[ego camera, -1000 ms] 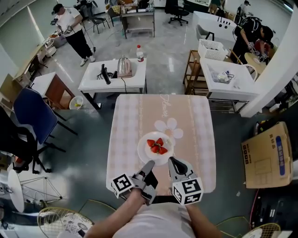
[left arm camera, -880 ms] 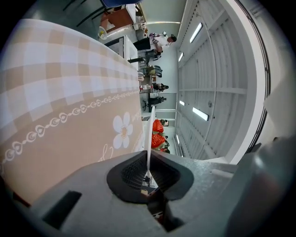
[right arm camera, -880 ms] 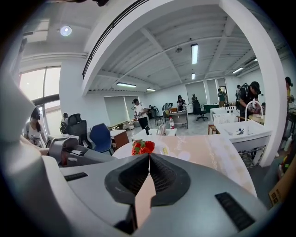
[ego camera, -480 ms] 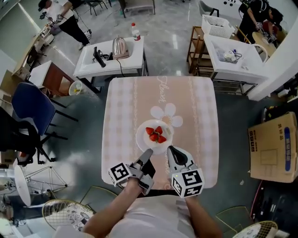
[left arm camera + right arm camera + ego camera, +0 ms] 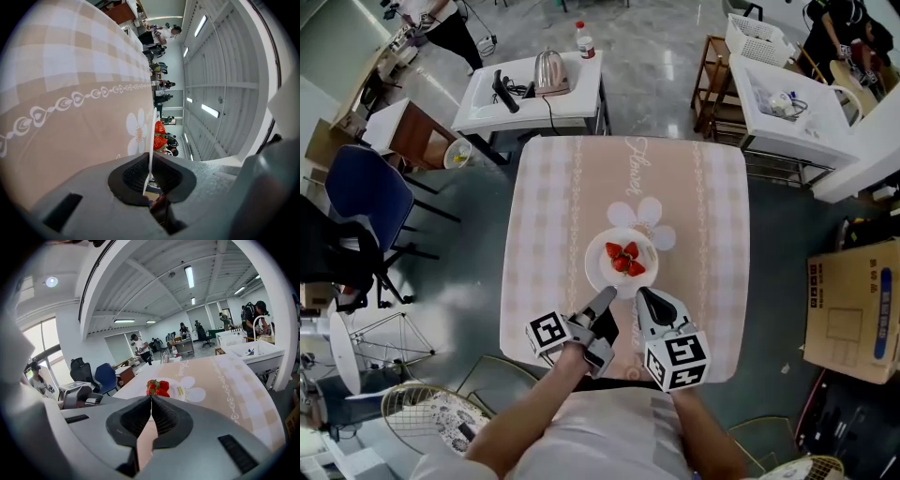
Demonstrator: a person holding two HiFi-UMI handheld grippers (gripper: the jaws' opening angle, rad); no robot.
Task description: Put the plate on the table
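Worktop (image 5: 553,206): the plate (image 5: 595,258) is low over it, just your side of the flower print (image 5: 649,220); I can't tell whether it touches. Your left gripper (image 5: 605,298) and right gripper (image 5: 645,298) each have fingers clamped on its near rim. Strawberries (image 5: 624,258) aboard. Remaining, I judge: set down, release.

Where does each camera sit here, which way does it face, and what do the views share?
Head view: on the person's head, looking steeply down at the checked table; both forearms, the left gripper and the right gripper show.
Left gripper view: on that gripper, rolled sideways, looking along its jaws shut on the plate rim; only its jaws show.
Right gripper view: on that gripper, upright, looking across the table; only its jaws show.
Both gripper views share the strawberries.
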